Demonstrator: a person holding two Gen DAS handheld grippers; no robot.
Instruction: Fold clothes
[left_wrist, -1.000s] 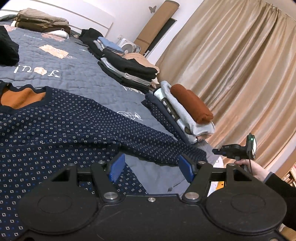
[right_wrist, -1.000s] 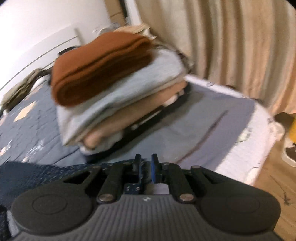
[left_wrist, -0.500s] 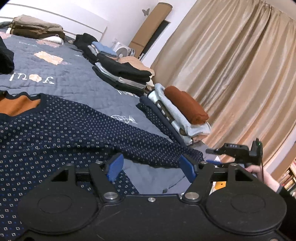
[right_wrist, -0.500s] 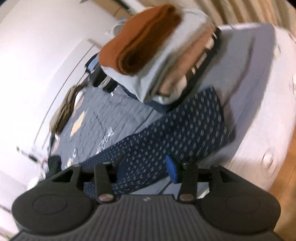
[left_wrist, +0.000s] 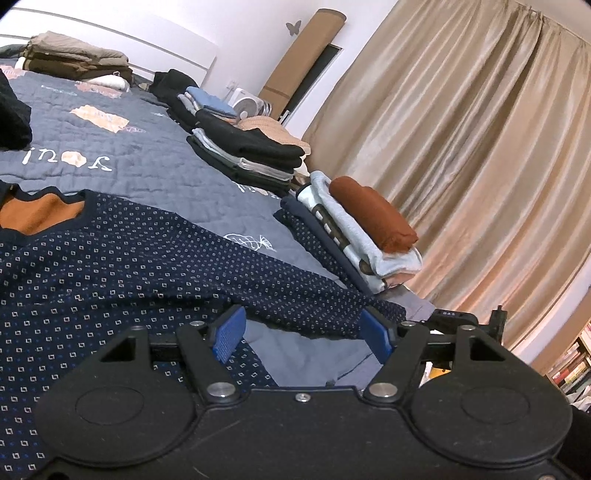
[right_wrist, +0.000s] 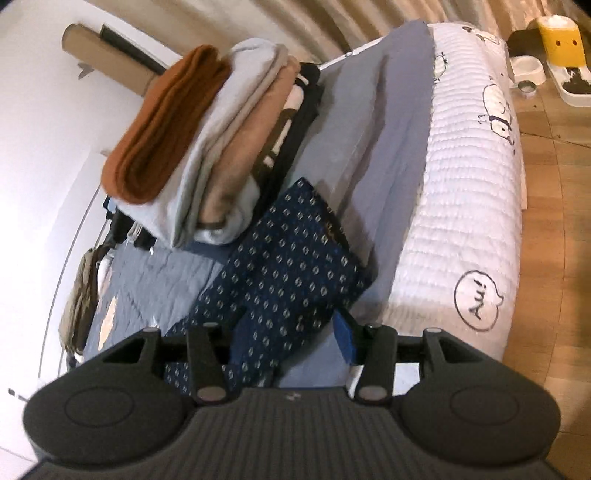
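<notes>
A navy dotted sweater (left_wrist: 122, 266) with an orange inner collar lies spread on the grey quilt (left_wrist: 122, 147). Its right sleeve (right_wrist: 291, 266) stretches flat toward the bed's edge. My left gripper (left_wrist: 301, 334) is open, low over the sweater's side with nothing between its blue pads. My right gripper (right_wrist: 291, 343) is open too, hovering above the sleeve, which lies free under it. In the left wrist view the right gripper (left_wrist: 465, 321) shows as a dark frame at the bed's edge.
A folded stack topped by a rust-brown garment (left_wrist: 373, 214) sits beside the sleeve end; the same stack (right_wrist: 177, 125) fills the right wrist view. More folded piles (left_wrist: 251, 147) line the bed. Curtains (left_wrist: 461, 147), wooden floor (right_wrist: 546, 221) and pet bowls (right_wrist: 554, 48) lie beyond.
My right gripper went from shut on the sleeve to open, let the sleeve drop flat, and rose and tilted. The left gripper stayed open and barely shifted.
</notes>
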